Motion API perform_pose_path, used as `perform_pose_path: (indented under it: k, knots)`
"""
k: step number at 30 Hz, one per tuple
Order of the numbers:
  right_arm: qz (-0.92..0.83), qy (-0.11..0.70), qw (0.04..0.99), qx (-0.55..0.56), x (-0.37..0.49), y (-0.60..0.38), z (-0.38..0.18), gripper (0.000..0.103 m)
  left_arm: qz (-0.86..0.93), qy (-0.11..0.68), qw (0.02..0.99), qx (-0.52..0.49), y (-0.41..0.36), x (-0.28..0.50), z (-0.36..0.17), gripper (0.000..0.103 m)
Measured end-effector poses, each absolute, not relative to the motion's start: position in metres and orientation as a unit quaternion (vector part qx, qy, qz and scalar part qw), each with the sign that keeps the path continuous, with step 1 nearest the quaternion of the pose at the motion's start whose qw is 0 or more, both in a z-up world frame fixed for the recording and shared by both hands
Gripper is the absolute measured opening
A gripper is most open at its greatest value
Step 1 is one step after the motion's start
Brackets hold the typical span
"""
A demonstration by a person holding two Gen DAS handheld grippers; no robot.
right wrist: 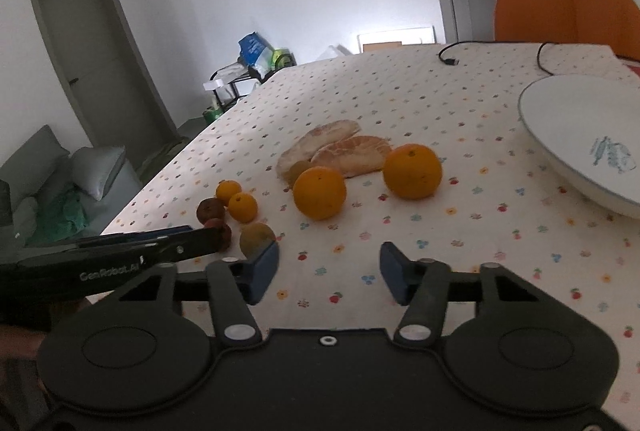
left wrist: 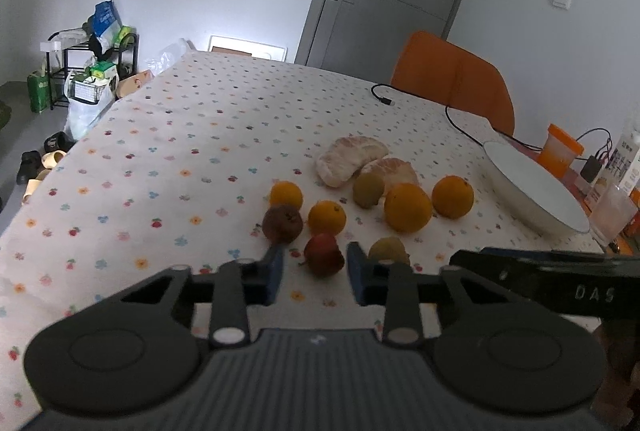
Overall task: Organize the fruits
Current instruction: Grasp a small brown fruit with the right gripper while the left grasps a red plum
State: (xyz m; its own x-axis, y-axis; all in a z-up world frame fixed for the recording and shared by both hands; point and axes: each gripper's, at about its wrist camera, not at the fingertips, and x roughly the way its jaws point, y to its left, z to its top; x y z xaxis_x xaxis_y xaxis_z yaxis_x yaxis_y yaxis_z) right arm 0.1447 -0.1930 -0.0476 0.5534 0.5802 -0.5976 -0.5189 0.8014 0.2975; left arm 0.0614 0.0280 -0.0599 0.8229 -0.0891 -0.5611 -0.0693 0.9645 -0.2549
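Note:
Fruit lies loose on the flowered tablecloth: several oranges [left wrist: 407, 207], two kiwis [left wrist: 368, 189], two peeled pomelo pieces [left wrist: 347, 160], a dark brown fruit [left wrist: 282, 224] and a small red fruit [left wrist: 323, 254]. My left gripper [left wrist: 316, 260] is open, its blue pads either side of the red fruit, not closed on it. My right gripper [right wrist: 329, 263] is open and empty above bare cloth, in front of the oranges [right wrist: 319, 192]; a kiwi [right wrist: 256, 239] lies by its left pad. A white plate [right wrist: 576, 135] sits at the right; it also shows in the left wrist view [left wrist: 532, 191].
A black cable [left wrist: 452, 111] runs across the far right of the table. An orange cup [left wrist: 560, 149], a glass [left wrist: 612, 215] and cartons stand beyond the plate. An orange chair [left wrist: 452, 79] is behind the table. A cluttered shelf [left wrist: 92, 59] stands on the left.

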Motion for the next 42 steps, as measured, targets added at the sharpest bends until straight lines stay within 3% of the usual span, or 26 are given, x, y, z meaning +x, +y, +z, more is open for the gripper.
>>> perform_pose_path:
  k: [4,21,25,28,36,40,42]
  knots:
    - [0.323,0.360,0.874,0.047,0.148,-0.189,-0.049,0.042,-0.007,0.295,0.946,-0.138,0.027,0.063,-0.062,0.020]
    - [0.369,0.370,0.851,0.050,0.156,-0.157,-0.053,0.033,0.004,0.282,0.949,-0.139,0.043,0.046,-0.055,0.020]
    - [0.383,0.373,0.842,0.064,0.158,-0.157,-0.055,0.021,0.004,0.281,0.950,-0.137,0.042,0.045,-0.054,0.020]
    - [0.381,0.369,0.845,0.062,0.155,-0.161,-0.053,0.019,0.000,0.279,0.951,-0.133,0.039,0.044,-0.052,0.020]
    - [0.372,0.369,0.850,0.063,0.154,-0.168,-0.050,0.019,-0.007,0.280,0.951,-0.133,0.036,0.043,-0.051,0.020]
    - [0.372,0.370,0.850,0.046,0.153,-0.163,-0.050,0.031,-0.002,0.288,0.948,-0.137,0.039,0.044,-0.054,0.020]
    - [0.378,0.373,0.846,0.042,0.153,-0.158,-0.053,0.032,0.001,0.290,0.947,-0.140,0.042,0.044,-0.055,0.020]
